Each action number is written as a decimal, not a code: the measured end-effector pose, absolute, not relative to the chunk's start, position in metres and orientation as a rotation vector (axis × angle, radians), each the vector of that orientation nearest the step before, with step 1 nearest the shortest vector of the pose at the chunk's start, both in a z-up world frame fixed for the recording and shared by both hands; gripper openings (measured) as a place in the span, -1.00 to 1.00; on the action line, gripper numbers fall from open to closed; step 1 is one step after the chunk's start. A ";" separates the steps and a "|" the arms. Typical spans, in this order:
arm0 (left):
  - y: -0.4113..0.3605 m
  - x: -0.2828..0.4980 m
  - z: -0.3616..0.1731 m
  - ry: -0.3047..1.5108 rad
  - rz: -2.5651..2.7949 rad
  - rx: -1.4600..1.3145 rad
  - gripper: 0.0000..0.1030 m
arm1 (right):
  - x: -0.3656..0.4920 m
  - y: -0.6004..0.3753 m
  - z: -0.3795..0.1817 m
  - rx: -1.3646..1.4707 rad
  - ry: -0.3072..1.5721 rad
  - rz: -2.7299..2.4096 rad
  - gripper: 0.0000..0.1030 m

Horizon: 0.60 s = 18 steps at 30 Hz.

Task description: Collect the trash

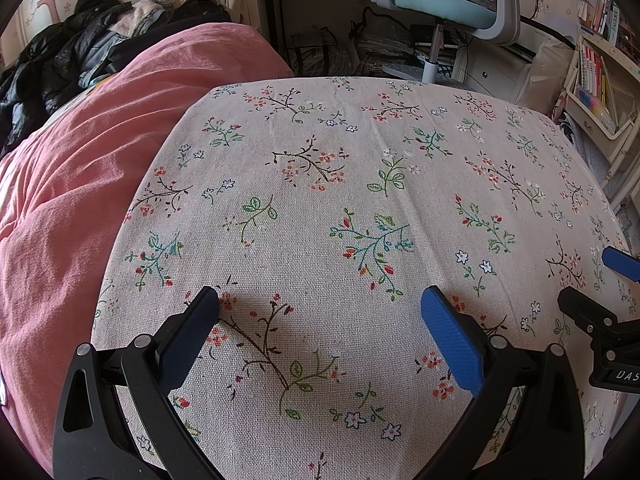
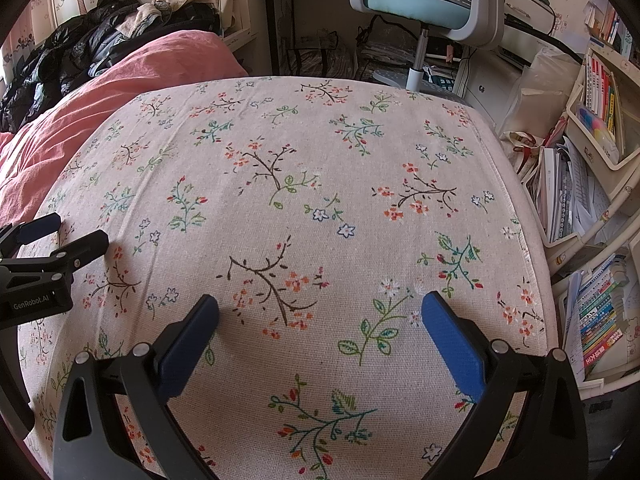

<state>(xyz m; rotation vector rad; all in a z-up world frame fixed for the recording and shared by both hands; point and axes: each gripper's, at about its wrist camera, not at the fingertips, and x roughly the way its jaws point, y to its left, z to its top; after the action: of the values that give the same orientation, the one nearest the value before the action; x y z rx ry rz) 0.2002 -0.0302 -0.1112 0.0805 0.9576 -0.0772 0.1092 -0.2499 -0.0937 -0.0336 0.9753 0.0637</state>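
Both grippers, left point(image 1: 320, 300) & right point(image 2: 320, 302), fingers wide apart, empty, over floral cloth point(image 1: 320, 184).

So I count two black hand-held grippers with blue pads: the left gripper point(image 1: 320, 304), the right gripper point(image 2: 320, 306) beside it (both spread wide), one floral beige tablecloth point(image 1: 320, 184) under them, one teal-seated grey office chair point(image 1: 444, 4) ahead.

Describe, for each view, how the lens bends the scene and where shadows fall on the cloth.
Left wrist view: the flowered tablecloth bulges like a dome, corners go black, and a soft shadow lies by the left hand-held gripper. Right wrist view: same barrel bulge, bookshelves curve inward, and a faint shadow sits near the right hand-held gripper.
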 end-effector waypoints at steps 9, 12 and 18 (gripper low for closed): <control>-0.030 0.200 -0.111 0.958 -0.077 0.081 0.89 | 0.108 -0.250 -0.094 -0.034 0.975 0.064 0.88; -0.030 0.200 -0.111 0.958 -0.077 0.081 0.89 | 0.108 -0.250 -0.094 -0.034 0.975 0.064 0.88; -0.030 0.200 -0.111 0.958 -0.077 0.081 0.89 | 0.106 -0.249 -0.095 -0.034 0.975 0.064 0.88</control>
<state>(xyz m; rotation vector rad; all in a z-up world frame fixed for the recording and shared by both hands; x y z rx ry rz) 0.2001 -0.0299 -0.1109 0.0807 0.9577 -0.0774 0.1059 -0.2493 -0.0947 -0.0338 0.9753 0.0639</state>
